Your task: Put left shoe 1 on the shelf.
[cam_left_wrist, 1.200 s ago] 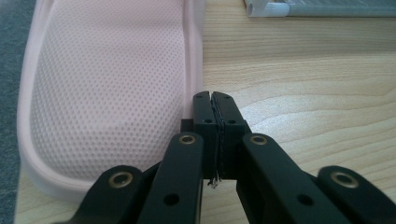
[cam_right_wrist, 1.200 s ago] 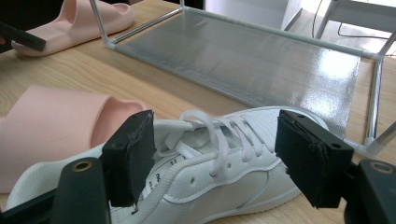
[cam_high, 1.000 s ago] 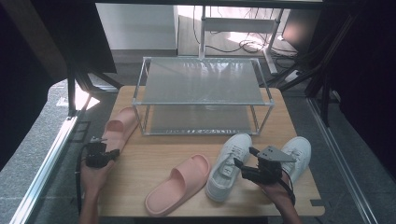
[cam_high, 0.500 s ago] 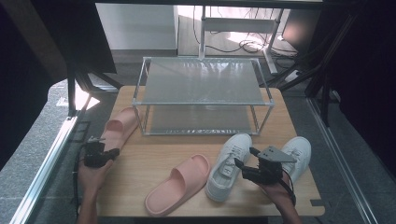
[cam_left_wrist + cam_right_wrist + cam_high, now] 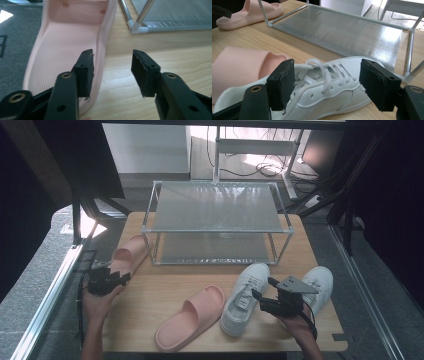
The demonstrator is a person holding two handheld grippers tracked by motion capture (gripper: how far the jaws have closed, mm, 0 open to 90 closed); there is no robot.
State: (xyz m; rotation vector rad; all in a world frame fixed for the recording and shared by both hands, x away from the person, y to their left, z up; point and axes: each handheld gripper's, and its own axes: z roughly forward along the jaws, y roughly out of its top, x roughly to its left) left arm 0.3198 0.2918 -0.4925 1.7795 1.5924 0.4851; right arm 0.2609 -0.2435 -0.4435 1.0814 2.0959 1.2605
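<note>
- At the counter's (image 5: 150, 295) left edge, the left hand-held gripper (image 5: 112, 72) has just been opening; its jaws now stand released, one inside the pink slipper (image 5: 67, 45), one outside its side wall, neither pressing.
- That slipper lies beside the wire rack (image 5: 215, 222), part of it past the counter's edge, so a nudge from the inner jaw could tip it off.
- Near the front right, the right hand-held gripper (image 5: 325, 85) is spread wide around the white sneaker (image 5: 329, 80), not gripping it.
- Closing on the loose laces alone could drag the sneaker into the second pink slipper (image 5: 192, 317), which lies just beside it.
</note>
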